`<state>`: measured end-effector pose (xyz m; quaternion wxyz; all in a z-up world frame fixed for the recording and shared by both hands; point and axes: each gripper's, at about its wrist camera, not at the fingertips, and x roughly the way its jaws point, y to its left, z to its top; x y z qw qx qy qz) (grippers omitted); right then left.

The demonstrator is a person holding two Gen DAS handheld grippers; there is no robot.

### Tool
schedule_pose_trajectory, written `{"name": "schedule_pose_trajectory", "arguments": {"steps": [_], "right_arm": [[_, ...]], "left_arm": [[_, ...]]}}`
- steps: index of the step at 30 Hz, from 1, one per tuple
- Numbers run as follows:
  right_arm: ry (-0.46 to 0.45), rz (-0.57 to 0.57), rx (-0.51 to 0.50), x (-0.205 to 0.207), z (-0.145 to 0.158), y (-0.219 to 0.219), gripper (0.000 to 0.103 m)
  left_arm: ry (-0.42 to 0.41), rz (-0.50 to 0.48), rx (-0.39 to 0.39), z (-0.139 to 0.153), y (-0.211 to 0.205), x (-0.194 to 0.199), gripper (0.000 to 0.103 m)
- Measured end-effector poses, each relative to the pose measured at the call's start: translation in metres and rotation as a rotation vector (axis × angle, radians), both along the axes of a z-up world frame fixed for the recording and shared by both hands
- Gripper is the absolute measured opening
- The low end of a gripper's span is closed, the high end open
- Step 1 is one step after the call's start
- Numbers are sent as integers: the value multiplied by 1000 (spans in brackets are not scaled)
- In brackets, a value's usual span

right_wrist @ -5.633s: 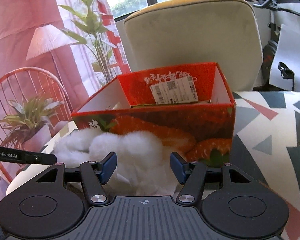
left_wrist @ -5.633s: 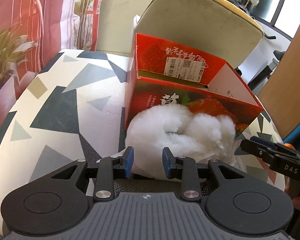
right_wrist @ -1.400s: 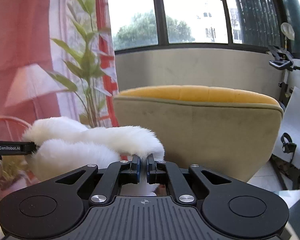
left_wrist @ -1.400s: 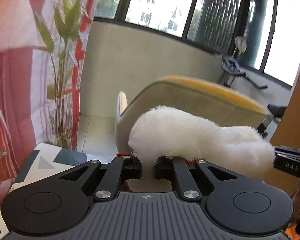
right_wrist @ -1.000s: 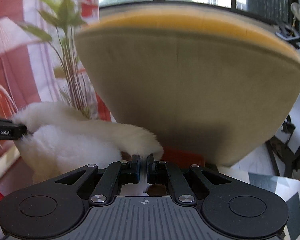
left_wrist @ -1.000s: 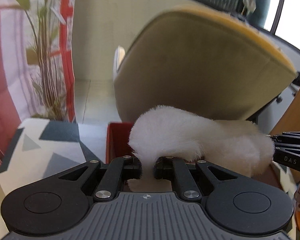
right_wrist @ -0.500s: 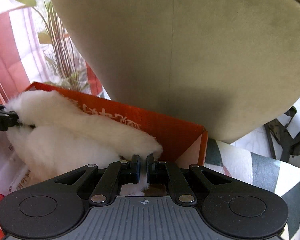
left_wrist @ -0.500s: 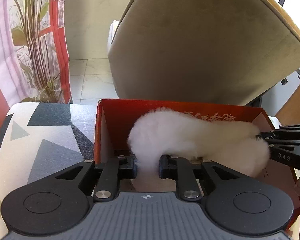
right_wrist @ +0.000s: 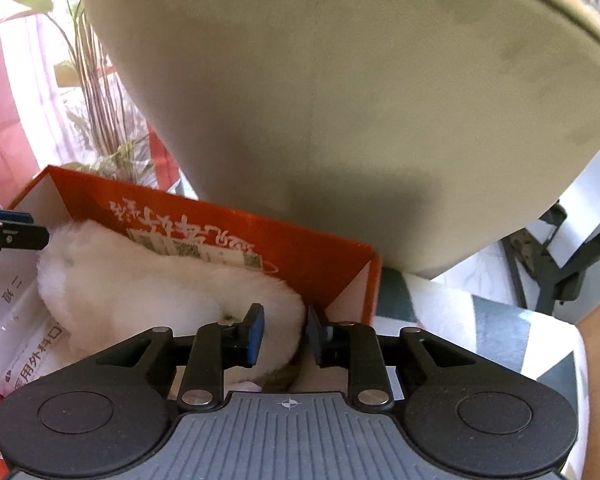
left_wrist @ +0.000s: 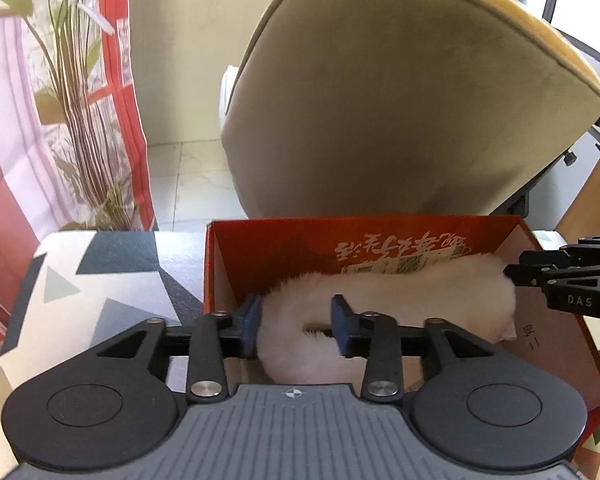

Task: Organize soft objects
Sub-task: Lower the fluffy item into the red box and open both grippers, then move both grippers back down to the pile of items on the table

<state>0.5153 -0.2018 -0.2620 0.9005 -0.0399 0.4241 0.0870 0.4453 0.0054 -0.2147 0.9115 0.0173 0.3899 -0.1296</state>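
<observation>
The white fluffy plush (left_wrist: 380, 304) lies inside the red cardboard box (left_wrist: 284, 248), stretched along the box's far wall, under the printed label (right_wrist: 188, 246) that is stuck there. In the left wrist view one end of it bulges at about 6 o'clock of the box, the other end reaches toward 3 o'clock.

The left gripper (left_wrist: 296, 330) is over the left end of the plush. Its jaws are opening; the fluff is between the blue pads, it brushes the left pad, and the pads do not seem to squeeze it anymore. The right gripper (right_wrist: 285, 334) is at the other end, near the box's right corner. Its jaws are opening too, with a narrower gap; a tuft of fluff is between them, and I see no pinch.

The box stands on a table with a cloth of grey and dark triangles (left_wrist: 100, 280). Behind the box, at 12 o'clock, is a beige chair back (left_wrist: 400, 100) with a yellow edge. At 10 o'clock stand a plant (left_wrist: 80, 120) and a red and white curtain (left_wrist: 4, 160).
</observation>
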Motion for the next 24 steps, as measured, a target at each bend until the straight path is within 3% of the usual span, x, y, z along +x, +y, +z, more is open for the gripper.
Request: {"name": "schedule_pose_trajectory", "arguments": {"steps": [8, 13, 14, 18, 24], "right_arm": [[-49, -29, 102, -28, 27, -16, 66], [-92, -41, 170, -51, 43, -21, 89], [-98, -44, 184, -58, 46, -22, 100], [-130, -48, 249, -82, 57, -26, 103], [-189, -36, 245, -126, 74, -21, 103]], "left_arm": [[-104, -39, 6, 25, -7, -29, 91], [-156, -44, 6, 39, -8, -54, 103], [-157, -45, 2, 41, -7, -59, 103], [-143, -47, -18, 49, -3, -79, 103], [-187, -46, -24, 65, 0, -120, 103]]}}
